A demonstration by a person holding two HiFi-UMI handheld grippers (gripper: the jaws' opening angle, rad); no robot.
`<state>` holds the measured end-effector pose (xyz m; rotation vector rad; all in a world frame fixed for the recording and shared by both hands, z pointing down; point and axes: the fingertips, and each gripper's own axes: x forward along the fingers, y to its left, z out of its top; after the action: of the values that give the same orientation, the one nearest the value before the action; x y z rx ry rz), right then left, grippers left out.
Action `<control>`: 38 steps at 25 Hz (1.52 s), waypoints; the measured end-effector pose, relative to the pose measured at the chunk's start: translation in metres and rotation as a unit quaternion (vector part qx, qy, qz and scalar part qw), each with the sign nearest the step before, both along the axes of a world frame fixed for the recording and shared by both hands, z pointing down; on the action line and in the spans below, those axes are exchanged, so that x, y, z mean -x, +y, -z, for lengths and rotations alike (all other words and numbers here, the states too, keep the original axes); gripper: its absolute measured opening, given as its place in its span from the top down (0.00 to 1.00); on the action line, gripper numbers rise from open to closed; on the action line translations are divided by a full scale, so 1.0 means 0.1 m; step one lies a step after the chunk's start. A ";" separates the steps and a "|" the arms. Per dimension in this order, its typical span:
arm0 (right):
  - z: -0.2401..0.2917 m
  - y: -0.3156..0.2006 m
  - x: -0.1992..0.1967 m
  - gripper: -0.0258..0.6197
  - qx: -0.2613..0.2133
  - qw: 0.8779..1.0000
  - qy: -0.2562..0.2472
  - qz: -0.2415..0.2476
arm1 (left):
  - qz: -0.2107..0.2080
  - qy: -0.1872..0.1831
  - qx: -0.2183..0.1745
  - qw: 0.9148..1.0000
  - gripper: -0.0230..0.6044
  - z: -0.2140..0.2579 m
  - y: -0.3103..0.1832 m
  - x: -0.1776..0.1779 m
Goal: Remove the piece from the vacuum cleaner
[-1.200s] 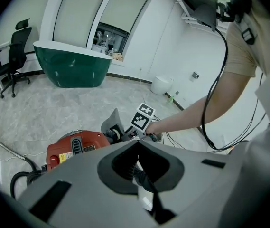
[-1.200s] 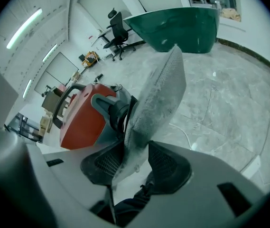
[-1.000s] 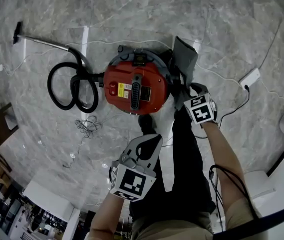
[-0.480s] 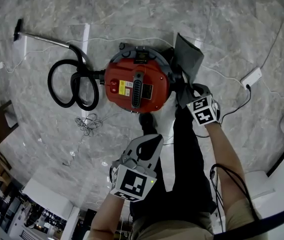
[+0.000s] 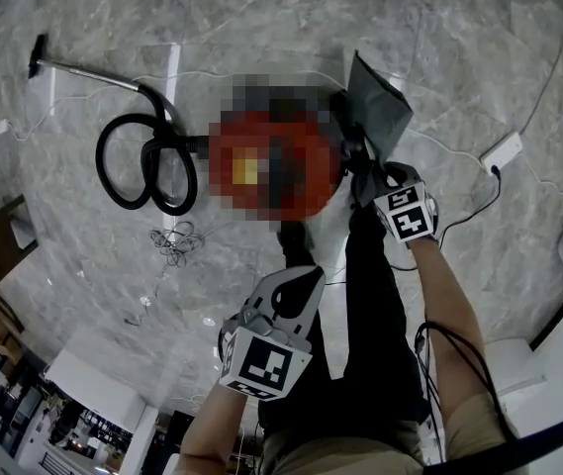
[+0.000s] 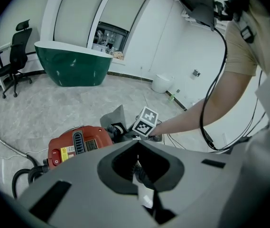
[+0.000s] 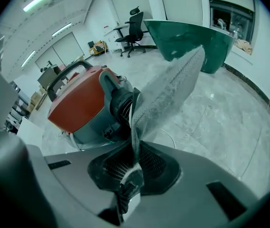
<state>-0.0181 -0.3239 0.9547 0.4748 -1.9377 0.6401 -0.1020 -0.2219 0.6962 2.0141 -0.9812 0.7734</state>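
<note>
The red vacuum cleaner [image 7: 78, 103] stands on the marble floor; in the head view a mosaic patch covers it. A grey fabric dust bag [image 5: 375, 107] sticks out of its right side from a black outlet [image 7: 120, 106]. My right gripper [image 5: 360, 171] is at the bag's base, and its jaws are closing with the pads pressed on the edge of the grey cloth [image 7: 168, 89]. My left gripper [image 5: 296, 275] hangs nearer to me, above the floor, shut with nothing in it. From its own view the vacuum cleaner [image 6: 78, 146] and the bag [image 6: 116, 115] lie beyond its tips.
A black hose [image 5: 147, 166] coils left of the vacuum, with a metal wand [image 5: 83, 75] running to the far left. A tangle of thin cable [image 5: 174, 245] lies near it and a white power strip [image 5: 499, 153] at the right. A green tub [image 6: 73, 63] and an office chair [image 6: 13, 56] stand farther off.
The right gripper has shifted slightly right at the bag's base, and the bag now spreads wider and higher. The left gripper has stayed put.
</note>
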 end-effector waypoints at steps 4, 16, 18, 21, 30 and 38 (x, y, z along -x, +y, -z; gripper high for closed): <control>-0.02 -0.01 0.00 0.90 0.012 1.000 -0.007 -0.011 | 0.002 0.000 0.001 1.000 0.96 -0.01 0.02 0.02; 0.10 -0.07 -0.02 0.90 0.140 0.959 -0.024 -0.247 | 0.003 0.006 0.006 1.000 0.96 -0.05 0.07 0.01; 0.11 -0.07 -0.03 0.91 0.108 0.977 0.001 -0.186 | 0.003 0.009 0.006 1.000 0.96 -0.06 0.07 -0.01; 0.04 -0.06 -0.05 0.92 0.061 0.994 0.027 -0.091 | 0.002 0.012 0.005 1.000 0.96 -0.06 0.06 0.00; -0.08 -0.14 -0.17 0.92 0.031 0.997 0.049 -0.048 | 0.012 0.012 0.014 1.000 0.96 -0.11 0.08 0.11; -0.12 -0.24 -0.24 0.92 0.027 0.996 0.056 -0.058 | 0.013 0.018 0.006 1.000 0.96 -0.08 0.00 0.08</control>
<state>0.0062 -0.3483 0.9668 0.5799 -1.7935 0.7227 -0.1099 -0.2218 0.7039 1.9946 -0.9769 0.7257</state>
